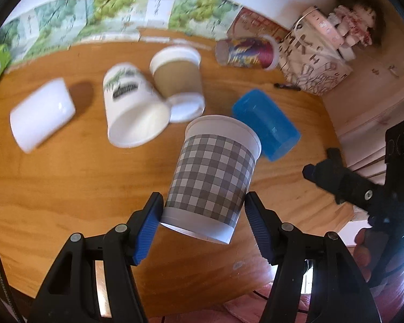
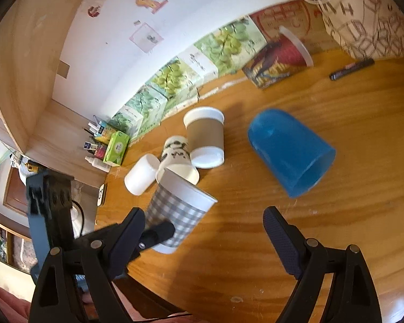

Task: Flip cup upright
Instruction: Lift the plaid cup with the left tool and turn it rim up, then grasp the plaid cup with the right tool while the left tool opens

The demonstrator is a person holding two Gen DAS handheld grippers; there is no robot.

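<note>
- left tongs [image 1: 203, 224] clamped on the gingham paper cup [image 1: 212, 177], blue pads pressing both sides near its base; cup held off the table [image 1: 67, 188], rim tilted up and away from the camera
- right wrist view: same gingham paper cup [image 2: 179, 210] seen at left, tilted, with one left finger across its lower part
- right tongs [image 2: 204, 231] wide open, nothing between the fingers, hovering over bare wood; also visible at the right edge of the left wrist view [image 1: 326, 169]
- blue plastic cup [image 2: 289, 152] on its side on the table, mouth toward the camera, just beyond the gingham cup in the left wrist view [image 1: 266, 123]
- white printed cup [image 1: 133, 110] on its side, mouth toward the camera, touching the brown sleeved paper cup [image 1: 177, 79]
- brown sleeved cup also lying down, its white rim just behind the printed cup
- plain white cup [image 1: 41, 114] on its side, left of the printed one, apart from it
- red colourful cup [image 1: 246, 51] lying near the back wall
- black marker [image 2: 352, 68] beside the patterned tote bag [image 1: 312, 62]
- green box [image 2: 117, 148] at the far left of the table
- grape-print cartons [image 1: 113, 8] lined along the wall; blurred
</note>
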